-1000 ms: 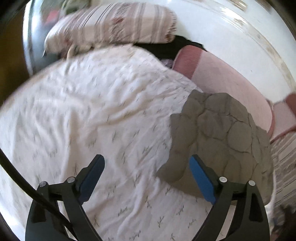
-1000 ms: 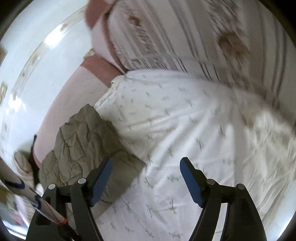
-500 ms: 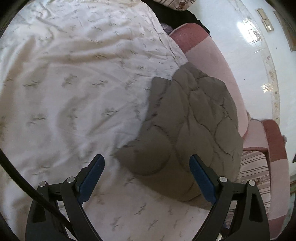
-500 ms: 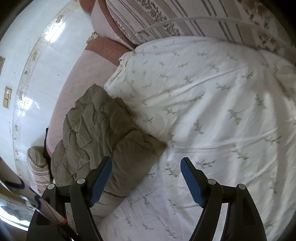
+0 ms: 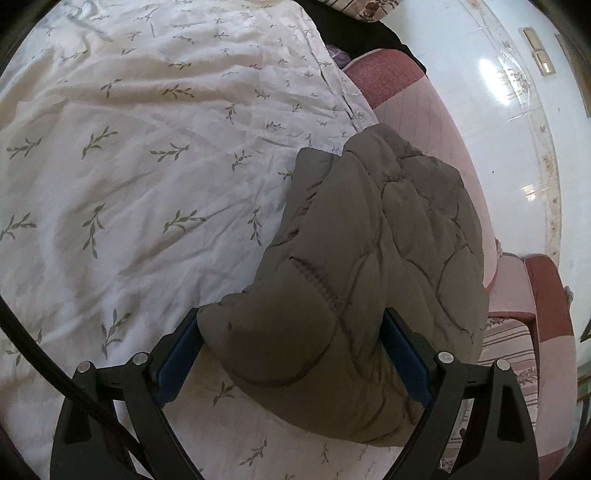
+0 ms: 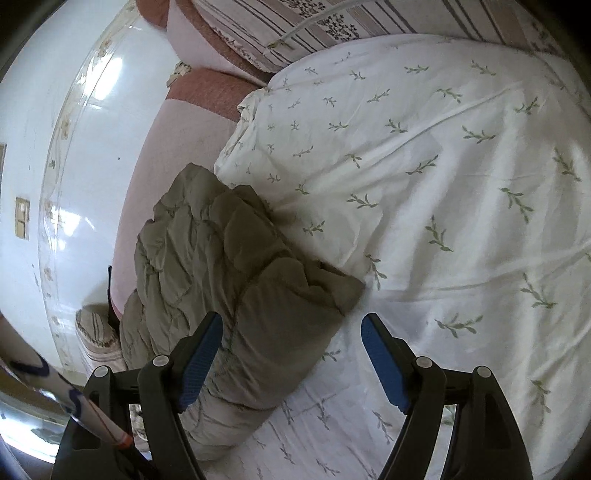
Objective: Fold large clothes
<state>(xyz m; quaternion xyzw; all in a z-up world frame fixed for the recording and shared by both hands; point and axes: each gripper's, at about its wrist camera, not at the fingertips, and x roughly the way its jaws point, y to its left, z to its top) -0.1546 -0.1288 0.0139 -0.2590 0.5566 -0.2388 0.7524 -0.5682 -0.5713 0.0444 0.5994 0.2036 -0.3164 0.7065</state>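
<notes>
The quilted jacket [image 5: 376, 266] is grey-olive and lies in a folded bundle on the bed, on a white sheet [image 5: 147, 184] with small green sprigs, near the edge where a pink bedspread [image 5: 424, 122] shows. The left gripper [image 5: 291, 354] stands wide open, and the near end of the jacket is between its blue pads (whether they touch the cloth I cannot tell). The right gripper [image 6: 291, 358] is also wide open; its left finger is over the jacket [image 6: 236, 266], its right finger over the sheet [image 6: 443, 166]. A striped pillow [image 6: 351, 22] lies at the far end of the bed
</notes>
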